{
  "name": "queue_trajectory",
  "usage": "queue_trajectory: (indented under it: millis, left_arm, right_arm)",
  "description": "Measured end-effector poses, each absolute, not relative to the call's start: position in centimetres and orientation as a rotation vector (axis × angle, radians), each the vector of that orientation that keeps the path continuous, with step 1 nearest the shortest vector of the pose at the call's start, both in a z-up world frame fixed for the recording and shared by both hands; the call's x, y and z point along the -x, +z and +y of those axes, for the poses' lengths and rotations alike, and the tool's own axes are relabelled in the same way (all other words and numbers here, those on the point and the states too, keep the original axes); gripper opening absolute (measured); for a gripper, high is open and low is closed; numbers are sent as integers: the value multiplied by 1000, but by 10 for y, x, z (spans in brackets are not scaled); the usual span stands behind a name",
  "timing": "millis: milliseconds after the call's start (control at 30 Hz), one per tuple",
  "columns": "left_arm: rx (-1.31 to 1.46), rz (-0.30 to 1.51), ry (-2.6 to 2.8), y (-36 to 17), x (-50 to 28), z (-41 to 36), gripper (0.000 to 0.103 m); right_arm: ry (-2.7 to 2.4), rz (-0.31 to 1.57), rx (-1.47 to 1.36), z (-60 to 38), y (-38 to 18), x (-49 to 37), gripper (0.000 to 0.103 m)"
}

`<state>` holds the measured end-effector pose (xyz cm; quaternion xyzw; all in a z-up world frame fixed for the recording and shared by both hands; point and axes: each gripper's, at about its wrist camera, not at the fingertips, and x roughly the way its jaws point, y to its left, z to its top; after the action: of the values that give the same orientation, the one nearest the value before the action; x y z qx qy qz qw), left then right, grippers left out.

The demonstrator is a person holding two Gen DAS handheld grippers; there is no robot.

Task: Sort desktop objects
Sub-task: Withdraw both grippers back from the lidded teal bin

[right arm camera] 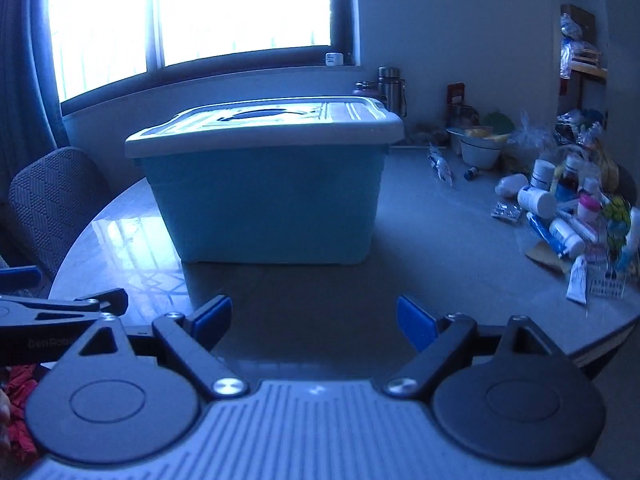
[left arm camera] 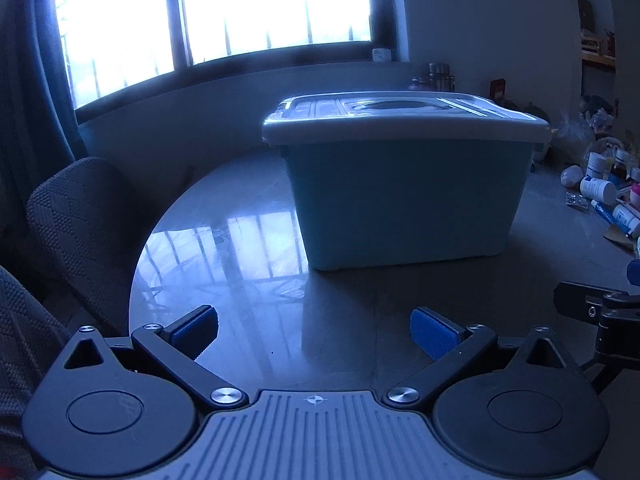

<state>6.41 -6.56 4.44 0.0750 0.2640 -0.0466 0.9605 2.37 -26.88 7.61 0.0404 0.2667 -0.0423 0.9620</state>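
A light-blue storage box (left arm camera: 404, 200) (right arm camera: 264, 204) with a pale lid clipped on stands in the middle of the round glossy table (left arm camera: 248, 264) (right arm camera: 440, 264). A heap of small bottles, tubes and blister packs (right arm camera: 560, 216) (left arm camera: 604, 196) lies at the table's right side. My left gripper (left arm camera: 314, 330) hovers open over the table's near part, short of the box, nothing between its blue pads. My right gripper (right arm camera: 314, 320) is open too and empty, in front of the box. Each gripper shows at the edge of the other's view.
A grey upholstered chair (left arm camera: 80, 220) (right arm camera: 48, 196) stands left of the table under a bright window. Metal flasks (right arm camera: 390, 86), a white bowl (right arm camera: 480, 148) and plastic bags (right arm camera: 532, 132) crowd the back right. A shelf (right arm camera: 580, 56) hangs on the right wall.
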Motion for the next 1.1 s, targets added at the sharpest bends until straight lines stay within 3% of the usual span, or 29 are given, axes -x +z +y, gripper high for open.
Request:
queue_trajectory:
  millis: [1100]
  left_arm:
    - [-57, 529, -113, 15, -65, -66, 103]
  right_arm:
    - [-101, 523, -97, -262, 52, -11, 90]
